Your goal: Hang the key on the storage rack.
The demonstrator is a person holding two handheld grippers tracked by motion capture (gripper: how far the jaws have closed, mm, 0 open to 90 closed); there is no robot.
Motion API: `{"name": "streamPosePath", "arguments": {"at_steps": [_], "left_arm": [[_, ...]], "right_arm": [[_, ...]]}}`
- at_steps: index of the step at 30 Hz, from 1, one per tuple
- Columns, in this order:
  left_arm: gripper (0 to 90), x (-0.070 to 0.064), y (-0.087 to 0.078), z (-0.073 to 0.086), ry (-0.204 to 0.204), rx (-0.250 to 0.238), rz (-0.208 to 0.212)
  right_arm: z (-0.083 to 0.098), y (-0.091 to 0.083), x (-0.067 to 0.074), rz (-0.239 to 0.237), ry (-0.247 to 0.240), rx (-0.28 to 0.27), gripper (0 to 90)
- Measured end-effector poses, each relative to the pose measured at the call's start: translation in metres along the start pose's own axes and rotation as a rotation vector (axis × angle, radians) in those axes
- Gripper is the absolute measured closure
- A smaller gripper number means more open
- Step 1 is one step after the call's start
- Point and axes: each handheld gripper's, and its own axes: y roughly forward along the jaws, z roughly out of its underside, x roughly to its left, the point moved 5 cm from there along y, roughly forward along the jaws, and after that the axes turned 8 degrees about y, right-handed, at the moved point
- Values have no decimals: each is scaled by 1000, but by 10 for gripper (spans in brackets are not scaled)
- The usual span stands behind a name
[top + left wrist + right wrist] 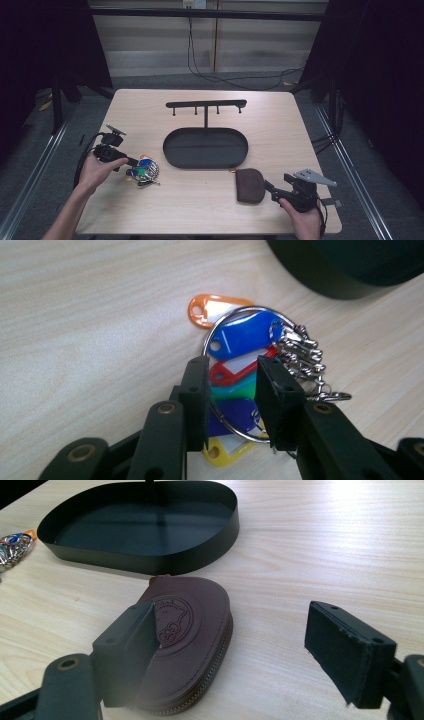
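Observation:
A bunch of coloured key tags on a metal ring (144, 170) lies on the wooden table, left of the black oval tray (172, 150). My left gripper (133, 162) comes at it from the left. In the left gripper view its jaws (232, 400) stand open astride the red, teal and blue tags (235, 371), with the ring (250, 310) passing between them; no firm squeeze shows. A brown zipped pouch (250, 185) lies in front of the tray. My right gripper (272, 191) is wide open just right of it, with its left finger (131, 650) over the pouch (192, 625).
A black bar with several pegs (206, 104) rises on a post from the tray's far side. The tray's wall (150, 560) stands just beyond the pouch and close to the tags (350, 270). Bare wood runs along the table's front edge (190, 215). Cables lie on the floor behind (225, 77).

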Motion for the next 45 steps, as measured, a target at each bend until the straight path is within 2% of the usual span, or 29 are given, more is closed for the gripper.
{"name": "streamPosePath", "arguments": {"at_steps": [2, 3, 6, 7, 8, 10, 13, 15, 16, 19, 20, 24, 25, 26, 30, 32, 33, 35, 39, 40, 45], "left_arm": [[680, -3, 4, -2, -2, 33, 12], [680, -3, 5, -2, -4, 44, 1], [683, -3, 8, -2, -9, 54, 11], [684, -2, 10, -2, -12, 68, -8], [684, -1, 11, -1, -5, 81, -13], [678, 1, 14, 0, -23, 96, -10], [670, 3, 16, 1, -36, 98, -22], [664, 4, 17, 1, -41, 102, -10], [684, 5, 18, 1, -38, 117, -28], [697, 6, 20, 0, -46, 123, -25], [698, 5, 20, -1, -42, 143, -30], [718, 3, 21, -5, -21, 173, -49], [718, 2, 21, -6, -26, 178, -61], [719, 0, 22, -9, -18, 207, -78], [728, -2, 23, -12, -15, 239, -84], [739, -1, 23, -13, -26, 243, -85], [759, 2, 24, -13, -27, 256, -106], [773, 2, 24, -14, -30, 260, -95], [768, -1, 25, -16, -12, 281, -122], [769, -1, 25, -16, -19, 288, -127], [770, 1, 27, -20, -32, 296, -109]], "right_arm": [[0, 0, 0, 0, 2, 0, 213], [0, 0, 0, 0, 1, 0, 213], [0, 0, 0, -1, 0, 2, 214], [0, 0, 0, -2, 1, 4, 214], [0, 0, -1, -2, 2, 4, 214], [0, 0, -1, -3, 2, 5, 214], [0, 1, -1, -2, 4, 6, 214], [0, 1, -1, 1, 2, 8, 215], [0, 1, -1, 1, 1, 8, 215], [0, 2, 0, 0, 2, 12, 215], [0, 2, 0, -1, 2, 11, 215], [0, 3, -1, 5, 0, 16, 216], [0, 3, -1, 5, 0, 16, 216], [0, 3, 0, 5, 0, 18, 217], [1, 3, 0, 6, -6, 20, 217], [1, 3, 0, 5, -6, 20, 217], [1, 3, 0, 6, -5, 19, 217], [1, 3, 0, 8, -5, 19, 218], [1, 3, -1, 11, -2, 20, 218], [1, 3, -1, 12, -1, 22, 218], [1, 4, 1, 10, -8, 26, 219]]}}
